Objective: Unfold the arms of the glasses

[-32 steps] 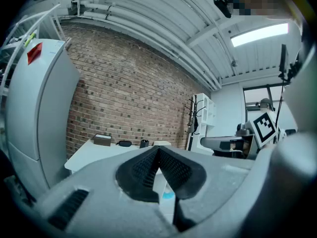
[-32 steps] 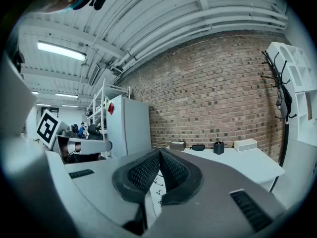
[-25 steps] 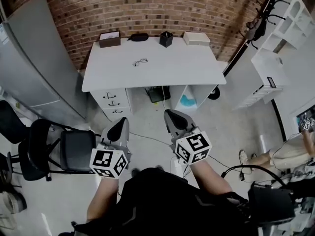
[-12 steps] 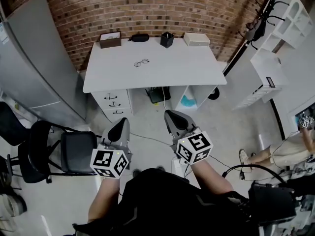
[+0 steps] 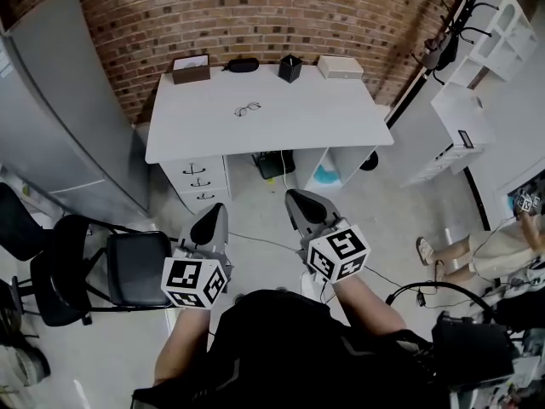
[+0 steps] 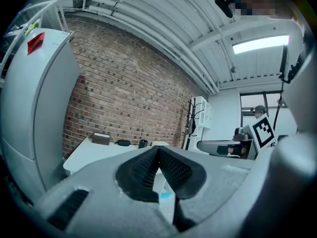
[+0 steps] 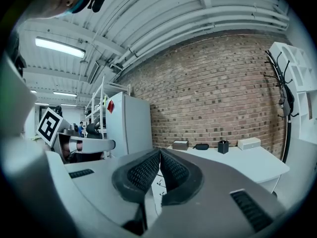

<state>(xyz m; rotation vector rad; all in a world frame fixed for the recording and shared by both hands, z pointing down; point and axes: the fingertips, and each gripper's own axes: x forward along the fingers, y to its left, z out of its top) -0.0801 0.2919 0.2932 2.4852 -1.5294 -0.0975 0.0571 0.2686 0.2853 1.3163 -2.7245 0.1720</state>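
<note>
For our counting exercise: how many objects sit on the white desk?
5: along the back edge, left to right, brown box, black case, black cup, white box; glasses lie nearer the middle. None looks hidden.

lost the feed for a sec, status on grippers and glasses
Left gripper shut, empty. Right gripper shut, empty. Glasses on white desk, well ahead of both, untouched. Nothing seen blocking the way.

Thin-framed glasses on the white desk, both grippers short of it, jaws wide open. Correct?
Wrong on the jaws: the left gripper and right gripper both have jaws shut, nothing between them, as each gripper view shows. The thin-framed glasses do lie on the white desk, with both grippers short of it.
</note>
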